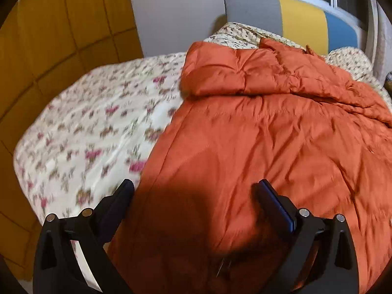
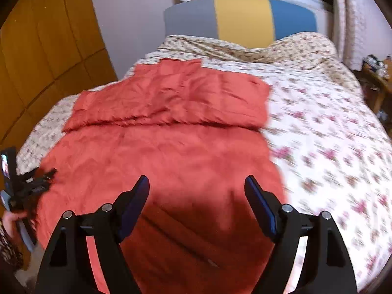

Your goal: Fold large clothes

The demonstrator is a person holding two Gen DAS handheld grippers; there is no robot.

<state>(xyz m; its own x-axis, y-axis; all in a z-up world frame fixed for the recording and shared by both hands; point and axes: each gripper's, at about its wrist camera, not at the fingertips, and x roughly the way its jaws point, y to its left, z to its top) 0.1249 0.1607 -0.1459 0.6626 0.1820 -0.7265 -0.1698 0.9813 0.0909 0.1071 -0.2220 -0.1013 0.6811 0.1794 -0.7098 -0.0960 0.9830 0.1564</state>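
Two open grippers are hovering over one large orange padded garment that is lying spread across a floral bedspread. Seen from the left wrist, the left gripper is holding its jaws wide apart with nothing between them, poised above the garment's near left border at about 6 o'clock; the garment is filling the field from 6 o'clock up to 1 o'clock, where a puffy folded-over section is lying near the tricolour headboard. Seen from the right wrist, the right gripper is likewise standing with its jaws spread and empty, above the near right part of the garment, whose right edge is running from 5 o'clock toward 1 o'clock beside the bare bedspread. At 9 o'clock in that view the left gripper is appearing at the garment's left edge. Judging by its sheen and quilted wrinkling, the fabric is probably light for its bulk, soft, compressible and rather slippery, so a thin pinch is likely to be sliding off. A firmer hold is probably being offered by the near hem corners or side seams, one per gripper, where the layers are doubling. Whether the near hem is hanging over the bed's edge cannot be told.
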